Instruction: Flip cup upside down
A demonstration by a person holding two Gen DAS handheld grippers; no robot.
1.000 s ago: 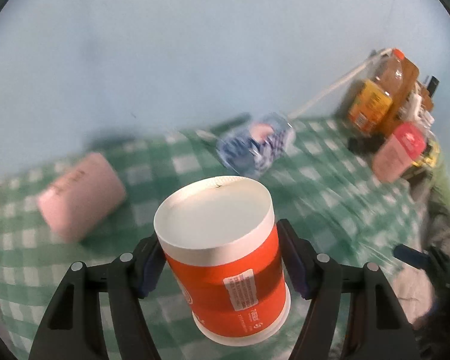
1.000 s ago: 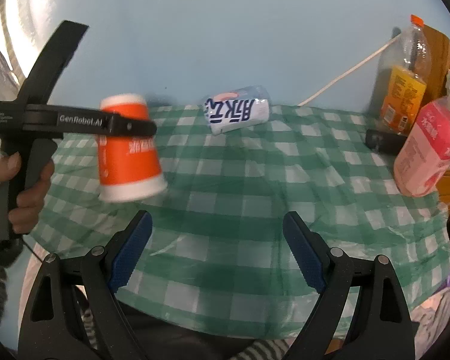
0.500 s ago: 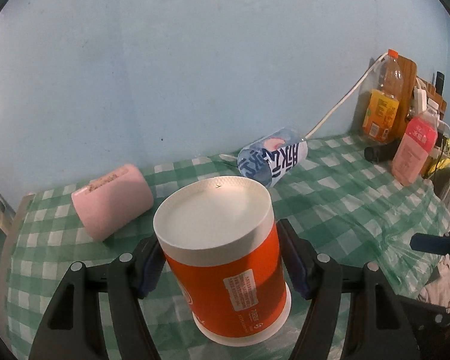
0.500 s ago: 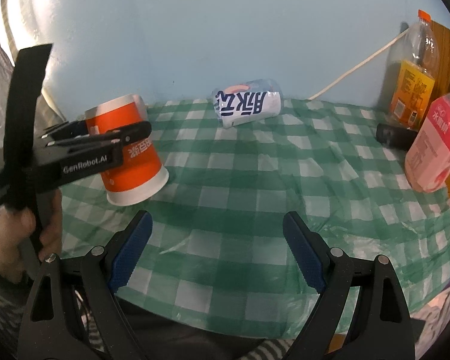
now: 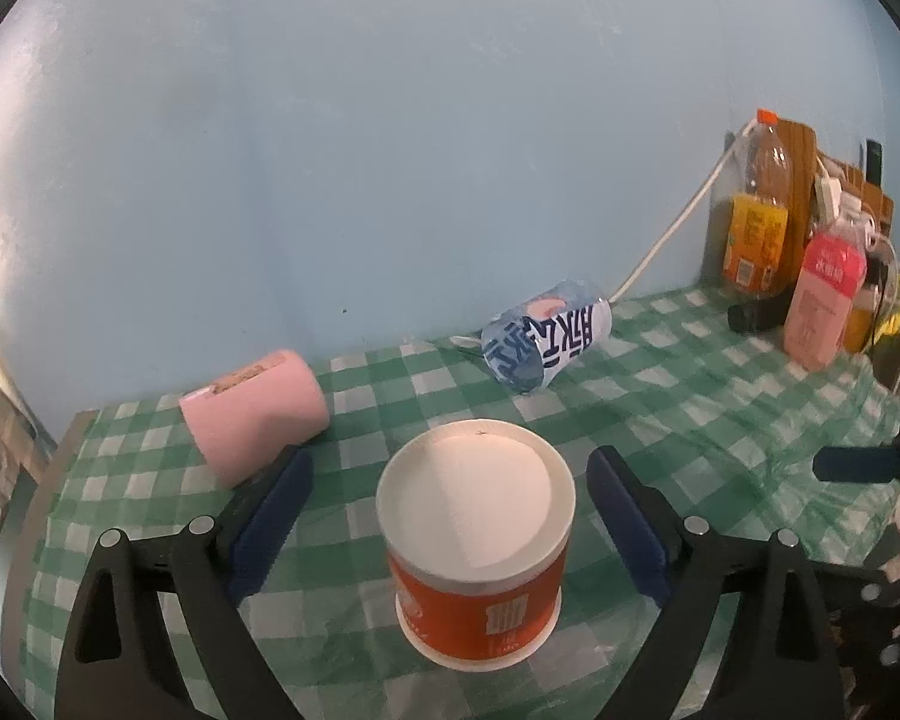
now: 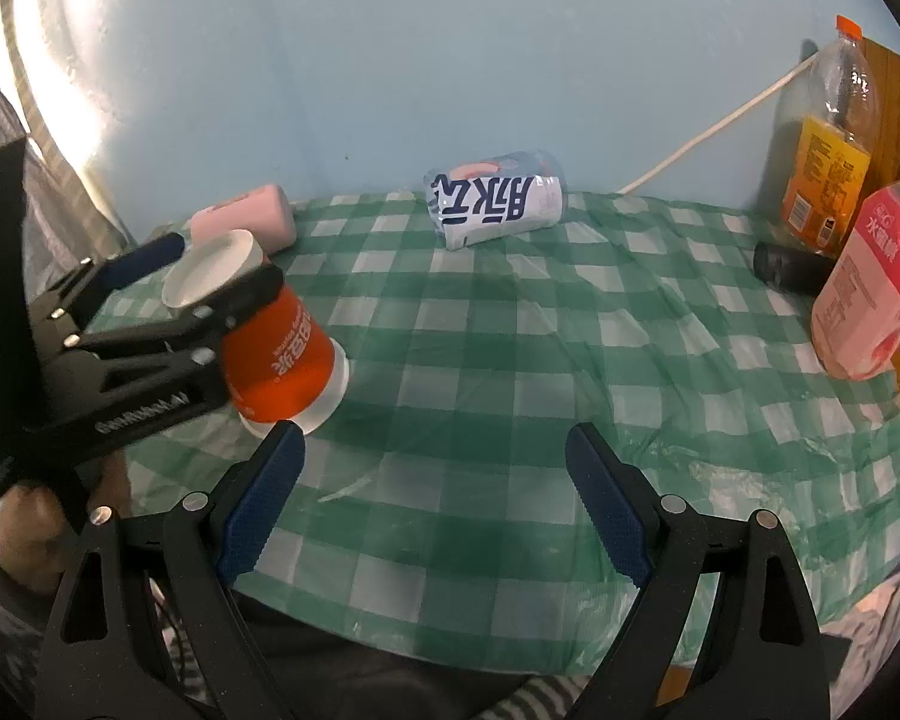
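The orange paper cup (image 5: 477,564) stands upside down on the green checked tablecloth (image 5: 660,396), its white base up and its rim on the cloth. My left gripper (image 5: 450,510) is open, its blue pads apart on either side of the cup and not touching it. In the right wrist view the cup (image 6: 282,354) stands at the left with the left gripper (image 6: 168,282) around it. My right gripper (image 6: 435,504) is open and empty over the table's near edge.
A pink roll (image 5: 255,414) lies at the back left and a blue-and-white pack (image 5: 546,342) lies against the wall. An orange drink bottle (image 6: 825,156), a pink carton (image 6: 870,294), a black item (image 6: 789,267) and a white cable stand at the right.
The left gripper has lowered the cup onto the cloth and opened its jaws, letting go of it. The right gripper has stayed where it was.
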